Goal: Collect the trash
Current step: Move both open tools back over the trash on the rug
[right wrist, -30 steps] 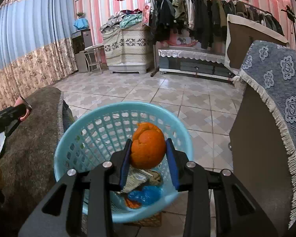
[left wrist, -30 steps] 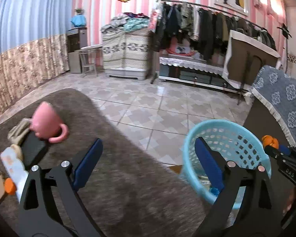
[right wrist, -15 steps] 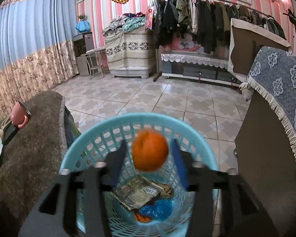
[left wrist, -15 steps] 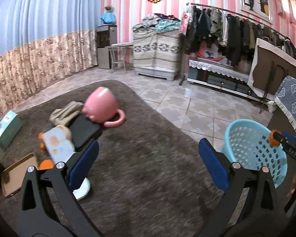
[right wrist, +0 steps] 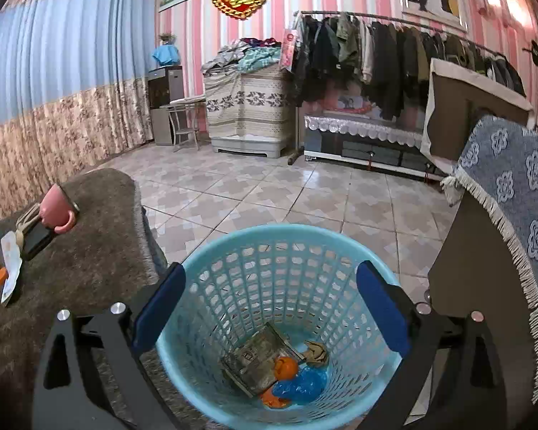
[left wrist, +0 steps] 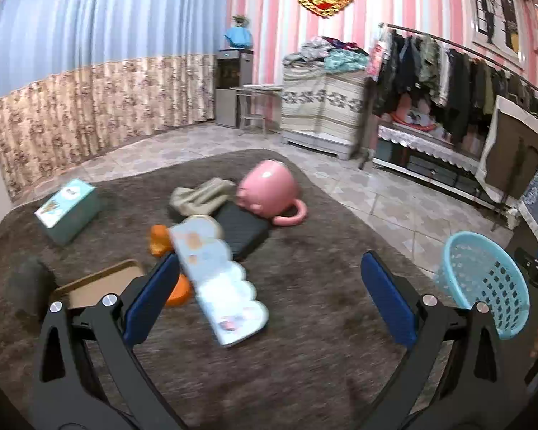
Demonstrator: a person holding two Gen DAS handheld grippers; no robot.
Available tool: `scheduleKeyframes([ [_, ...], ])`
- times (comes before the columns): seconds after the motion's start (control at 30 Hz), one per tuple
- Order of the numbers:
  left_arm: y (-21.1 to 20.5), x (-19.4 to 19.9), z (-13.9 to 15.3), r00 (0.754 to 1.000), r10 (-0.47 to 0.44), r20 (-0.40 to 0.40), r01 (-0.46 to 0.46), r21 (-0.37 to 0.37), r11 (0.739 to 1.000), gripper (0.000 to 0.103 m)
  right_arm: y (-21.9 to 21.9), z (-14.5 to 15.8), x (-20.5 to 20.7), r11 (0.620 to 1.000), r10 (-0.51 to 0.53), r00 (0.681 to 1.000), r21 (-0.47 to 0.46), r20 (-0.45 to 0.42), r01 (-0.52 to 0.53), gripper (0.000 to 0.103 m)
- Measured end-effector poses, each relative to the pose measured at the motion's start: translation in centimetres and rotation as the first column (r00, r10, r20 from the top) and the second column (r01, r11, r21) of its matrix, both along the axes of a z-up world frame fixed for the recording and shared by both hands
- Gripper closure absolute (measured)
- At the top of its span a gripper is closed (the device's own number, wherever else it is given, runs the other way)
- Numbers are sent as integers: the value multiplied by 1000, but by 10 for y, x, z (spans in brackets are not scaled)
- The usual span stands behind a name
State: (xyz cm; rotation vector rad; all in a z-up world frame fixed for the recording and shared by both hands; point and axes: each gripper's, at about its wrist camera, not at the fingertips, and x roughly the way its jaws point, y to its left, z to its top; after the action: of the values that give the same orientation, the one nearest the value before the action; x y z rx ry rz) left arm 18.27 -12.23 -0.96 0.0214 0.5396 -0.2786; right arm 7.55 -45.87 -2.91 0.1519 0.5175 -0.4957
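My right gripper [right wrist: 269, 311] hangs over the light blue basket [right wrist: 233, 247], its jaws opening wide with nothing between them. The orange peel [right wrist: 286, 367] lies at the basket's bottom beside a blue wrapper [right wrist: 305, 385] and a printed packet [right wrist: 254, 358]. My left gripper [left wrist: 269, 297] stands open above the brown furry table cover [left wrist: 305, 340]. Just ahead of it lie a white and blue wrapper [left wrist: 215, 279] and orange peels [left wrist: 159, 240]. The basket [left wrist: 484, 283] shows at the right in the left wrist view.
On the cover lie a tipped pink mug [left wrist: 272, 190], a black wallet [left wrist: 242, 229], a beige cloth [left wrist: 201, 197], a teal box [left wrist: 68, 209] and a cardboard tray [left wrist: 97, 283]. A cabinet draped in blue cloth [right wrist: 513, 200] stands right of the basket.
The right gripper opened and the orange peel fell from it into the basket. The left gripper swung left from the basket toward the clutter on the cover.
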Motion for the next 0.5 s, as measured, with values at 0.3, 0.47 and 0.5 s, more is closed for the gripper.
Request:
scheduleKeyframes([
  [0.3, 68, -6, 7, 994, 113, -9, -113, -43, 993, 5, 43, 17, -5, 998, 57, 998, -8, 29, -57, 8],
  [0.47, 103, -16, 7, 984, 178, -5, -178, -36, 983, 5, 69, 20, -15, 997, 80, 995, 12, 57, -81, 8],
  [0.5, 109, -18, 7, 982, 187, -6, -188, -33, 982, 5, 73, 19, -17, 996, 83, 995, 17, 61, -84, 7],
])
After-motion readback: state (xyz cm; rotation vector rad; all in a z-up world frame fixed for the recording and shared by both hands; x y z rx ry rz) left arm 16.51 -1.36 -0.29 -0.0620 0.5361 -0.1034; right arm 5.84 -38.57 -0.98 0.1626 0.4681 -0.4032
